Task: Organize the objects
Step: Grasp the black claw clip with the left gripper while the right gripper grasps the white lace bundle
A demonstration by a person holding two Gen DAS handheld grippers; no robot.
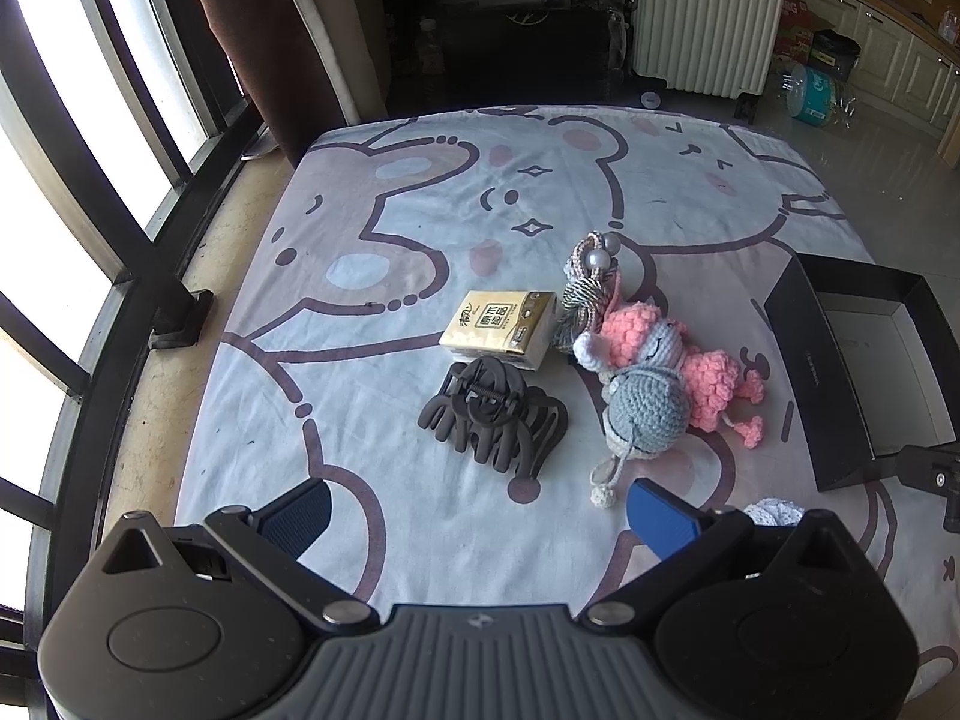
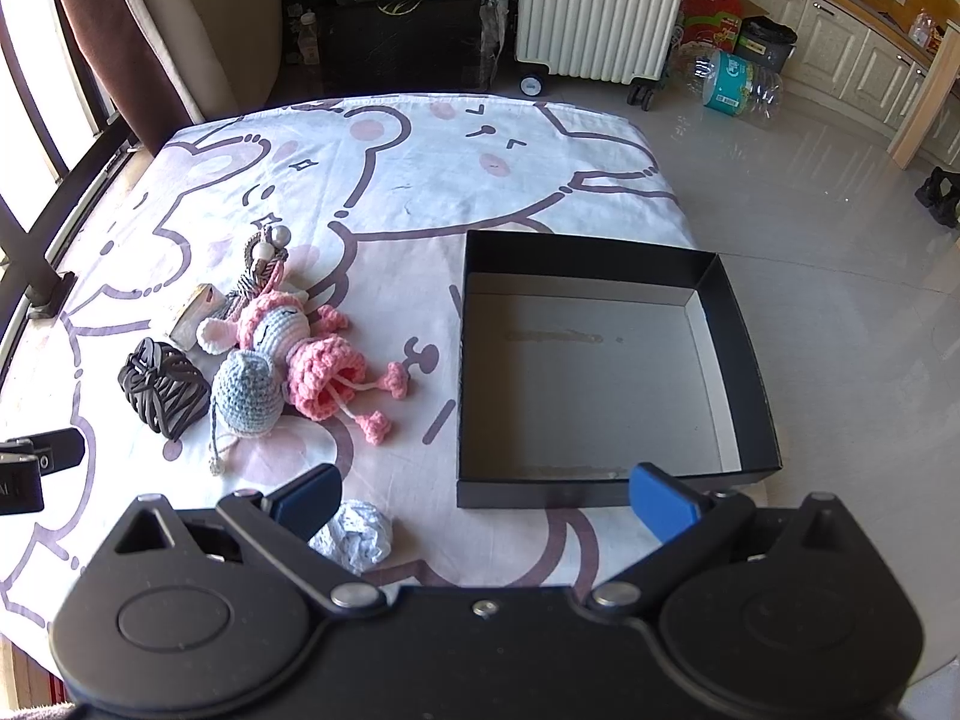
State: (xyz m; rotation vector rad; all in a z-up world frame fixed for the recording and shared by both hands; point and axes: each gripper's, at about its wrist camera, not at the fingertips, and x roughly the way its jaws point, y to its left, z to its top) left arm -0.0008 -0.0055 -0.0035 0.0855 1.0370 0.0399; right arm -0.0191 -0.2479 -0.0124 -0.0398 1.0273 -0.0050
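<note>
While both the left gripper (image 1: 478, 510) and right gripper (image 2: 485, 498) are hovering wide open and holding nothing, the hair claw (image 1: 495, 417) is lying nearest, so I'd be lowering squarely over its spine, aiming for the empty black box (image 2: 744, 360)
</note>
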